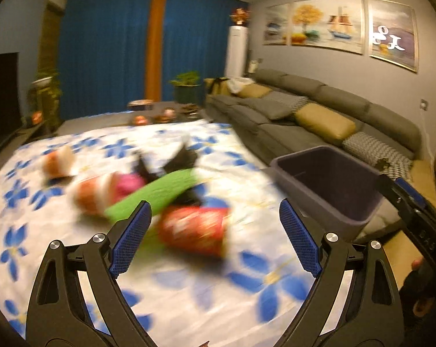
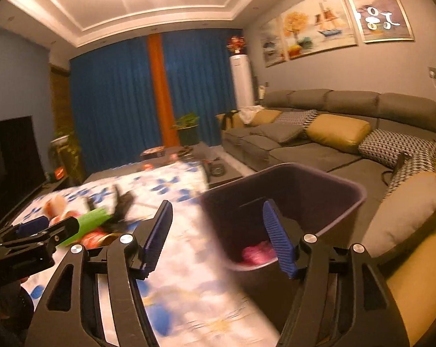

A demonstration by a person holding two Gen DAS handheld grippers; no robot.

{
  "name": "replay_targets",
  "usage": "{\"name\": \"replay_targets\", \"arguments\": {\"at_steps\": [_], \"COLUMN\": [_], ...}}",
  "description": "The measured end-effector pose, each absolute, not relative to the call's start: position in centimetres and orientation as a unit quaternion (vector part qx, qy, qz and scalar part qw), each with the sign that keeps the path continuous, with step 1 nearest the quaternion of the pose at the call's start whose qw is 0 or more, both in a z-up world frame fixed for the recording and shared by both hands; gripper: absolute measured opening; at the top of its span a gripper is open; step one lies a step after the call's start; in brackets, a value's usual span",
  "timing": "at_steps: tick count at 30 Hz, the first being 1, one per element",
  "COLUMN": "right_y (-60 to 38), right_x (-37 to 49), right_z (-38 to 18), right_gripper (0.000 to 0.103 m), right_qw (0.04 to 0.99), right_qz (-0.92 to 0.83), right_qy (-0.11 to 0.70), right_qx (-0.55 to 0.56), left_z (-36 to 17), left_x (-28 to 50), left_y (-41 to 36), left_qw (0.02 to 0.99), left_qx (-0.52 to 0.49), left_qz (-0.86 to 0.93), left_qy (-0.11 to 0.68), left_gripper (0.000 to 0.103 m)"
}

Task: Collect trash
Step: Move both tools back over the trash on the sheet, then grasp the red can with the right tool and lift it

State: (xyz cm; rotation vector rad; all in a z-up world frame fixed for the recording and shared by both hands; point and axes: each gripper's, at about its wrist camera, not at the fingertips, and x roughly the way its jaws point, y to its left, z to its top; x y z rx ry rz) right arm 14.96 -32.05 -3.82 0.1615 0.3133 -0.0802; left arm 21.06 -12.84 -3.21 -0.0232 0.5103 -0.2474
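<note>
A blurred heap of trash lies on the flowered cloth (image 1: pixel 73 260): a red snack bag (image 1: pixel 194 231), a green wrapper (image 1: pixel 154 193), a black wrapper (image 1: pixel 174 162), a pink wad (image 1: pixel 128 185) and orange-and-white cups (image 1: pixel 90 196). My left gripper (image 1: pixel 214 202) hangs open just short of the red bag, nothing between its pads. A dark purple bin (image 2: pixel 319 188) stands at the cloth's right edge with a pink scrap (image 2: pixel 258 253) on its bottom. My right gripper (image 2: pixel 218 202) is open over the bin's near left rim and holds nothing.
A grey sofa (image 1: pixel 319 110) with tan and patterned cushions runs along the right, close behind the bin. A low table (image 1: pixel 165 110) with small items stands beyond the cloth. A dark television (image 2: pixel 12 156) is on the left, blue curtains at the back.
</note>
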Motion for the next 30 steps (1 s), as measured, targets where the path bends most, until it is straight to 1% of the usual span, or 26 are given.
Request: {"name": "replay_targets", "arguments": {"at_steps": [10,15,19,25,29,30], "right_y": [-23.6,-20.7,-19.5,-19.2,-18.5,-18.4], "right_x": [15.2,16.4,17.7,19.7,20.8,21.0], "right_z": [-4.4,-5.4,-6.5,-7.5,-7.9,-8.0], "right_gripper": [0.065,0.065,0.065,0.065,0.061,0.058], "right_qw": [0.982,0.977,0.972,0.966,0.964,0.963], "right_qz": [0.028,0.046,0.049,0.041,0.044,0.046], "right_qy": [0.175,0.200,0.225,0.251,0.260,0.263], "right_qx": [0.064,0.058,0.051,0.050,0.040,0.038], "left_z": [-3.1,-3.0,-3.2,-3.5,-3.6,-3.7], "left_x": [16.2,15.1,15.2,16.5,17.3,17.5], "left_y": [-2.5,0.5,1.7,1.3,0.7,0.6], "left_qw": [0.972,0.974,0.974,0.973,0.974,0.974], "left_qx": [-0.026,-0.034,-0.045,-0.050,-0.049,-0.048], "left_qz": [-0.024,0.000,0.010,-0.001,-0.009,-0.009], "left_qy": [0.232,0.226,0.222,0.223,0.222,0.222], "left_gripper": [0.088,0.088,0.088,0.088,0.088,0.088]}}
